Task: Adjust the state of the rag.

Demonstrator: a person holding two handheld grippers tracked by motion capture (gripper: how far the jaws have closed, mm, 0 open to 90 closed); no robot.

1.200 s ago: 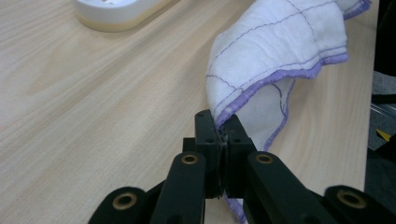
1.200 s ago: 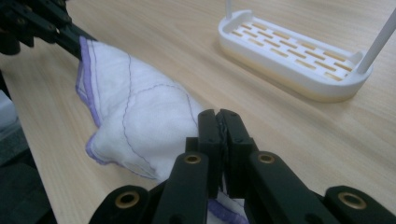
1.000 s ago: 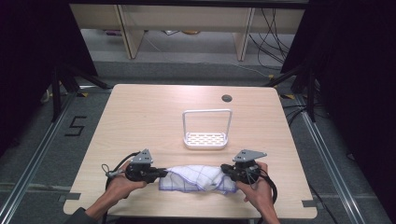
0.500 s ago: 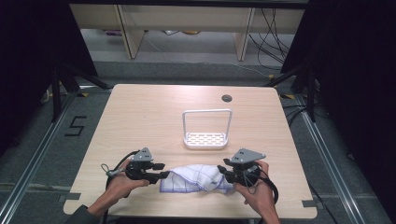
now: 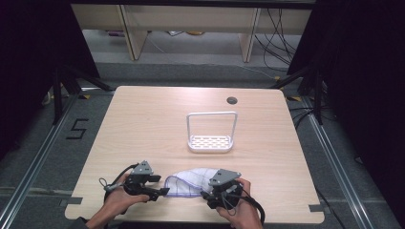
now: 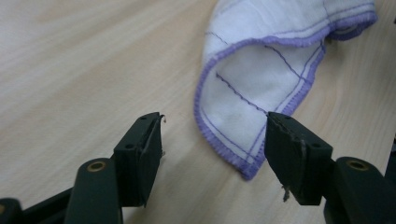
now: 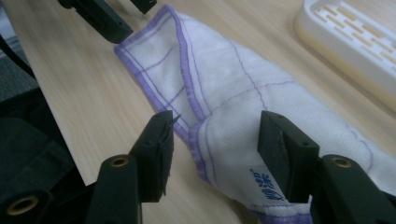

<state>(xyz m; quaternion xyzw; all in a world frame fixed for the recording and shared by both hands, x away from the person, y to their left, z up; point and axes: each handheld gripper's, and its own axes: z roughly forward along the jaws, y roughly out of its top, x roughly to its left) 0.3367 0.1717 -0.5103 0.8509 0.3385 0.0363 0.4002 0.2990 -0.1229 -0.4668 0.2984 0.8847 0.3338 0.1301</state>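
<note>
A white cloth (image 5: 188, 180) with purple stitching lies crumpled near the table's front edge. My left gripper (image 5: 163, 191) is at its left end and my right gripper (image 5: 206, 194) is at its right end, each held by a hand. In the left gripper view the left gripper (image 6: 215, 130) is open, with a hemmed corner of the cloth (image 6: 261, 70) lying between and just beyond its jaws. In the right gripper view the right gripper (image 7: 215, 135) is open, its jaws on either side of a folded ridge of the cloth (image 7: 233, 93) near a blue printed label.
A white slotted tray with a tall wire handle (image 5: 211, 142) stands at the table's middle, and its edge (image 7: 355, 37) lies beyond the cloth. A round cable hole (image 5: 232, 100) sits near the far edge. Dark floor rails run along both sides of the table.
My right gripper has moved left toward the left one and nearer the front edge. The cloth, stretched wide before, is now shorter and bunched between them.
</note>
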